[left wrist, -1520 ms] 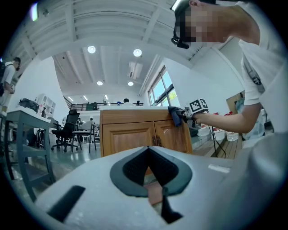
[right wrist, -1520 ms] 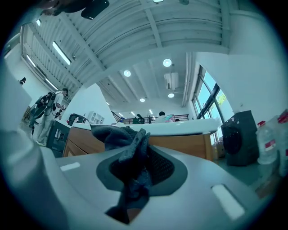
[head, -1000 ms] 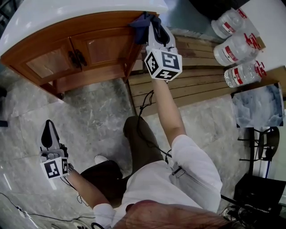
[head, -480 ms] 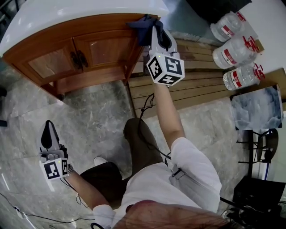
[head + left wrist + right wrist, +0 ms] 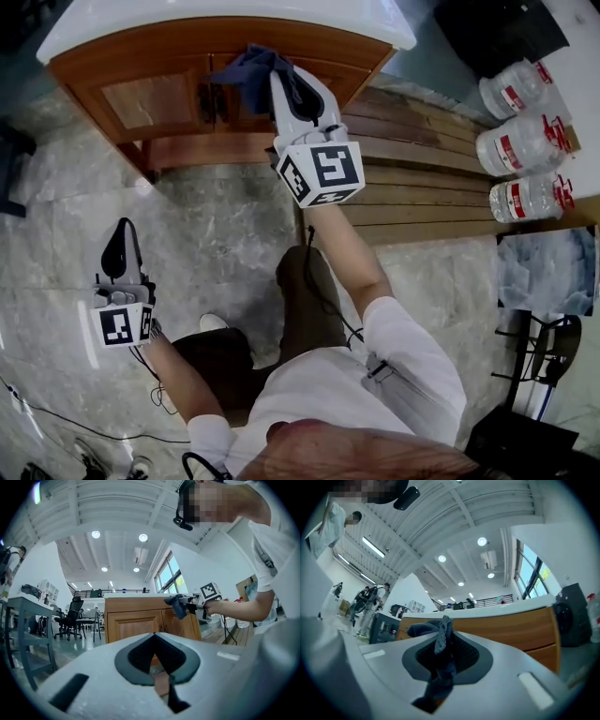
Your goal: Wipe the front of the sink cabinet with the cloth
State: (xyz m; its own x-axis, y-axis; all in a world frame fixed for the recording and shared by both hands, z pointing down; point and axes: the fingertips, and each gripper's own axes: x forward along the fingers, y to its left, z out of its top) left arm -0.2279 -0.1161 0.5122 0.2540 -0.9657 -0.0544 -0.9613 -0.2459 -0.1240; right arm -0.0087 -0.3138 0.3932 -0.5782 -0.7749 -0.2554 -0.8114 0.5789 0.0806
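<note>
Cloth [image 5: 246, 70] shifted left along cabinet front

Moved since the earlier frame: cloth and right gripper [image 5: 279, 77], from the right-hand top corner of the sink cabinet [image 5: 141, 98] to the middle of its front, above the pair of door handles [image 5: 213, 98].

Item 1. Cloth: dark blue, bunched. Lies against the upper part of the wooden cabinet front, just under the white countertop [image 5: 225, 14]. Loose folds spill to the left of the jaws.

Item 2. Right gripper: arm stretched forward, fingers pinching the cloth. The right gripper view shows the fabric clamped between the pads, with a tail hanging down.

Item 3. Left gripper [image 5: 120, 239]: held low at the person's left side over the marble floor [image 5: 206, 234], well apart from the cabinet. Fingers pressed together, nothing between them.

Item 4. Surroundings: slatted wooden platform [image 5: 422, 178] to the right of the cabinet; three water bottles [image 5: 525, 141] standing in a row at the far right.
</note>
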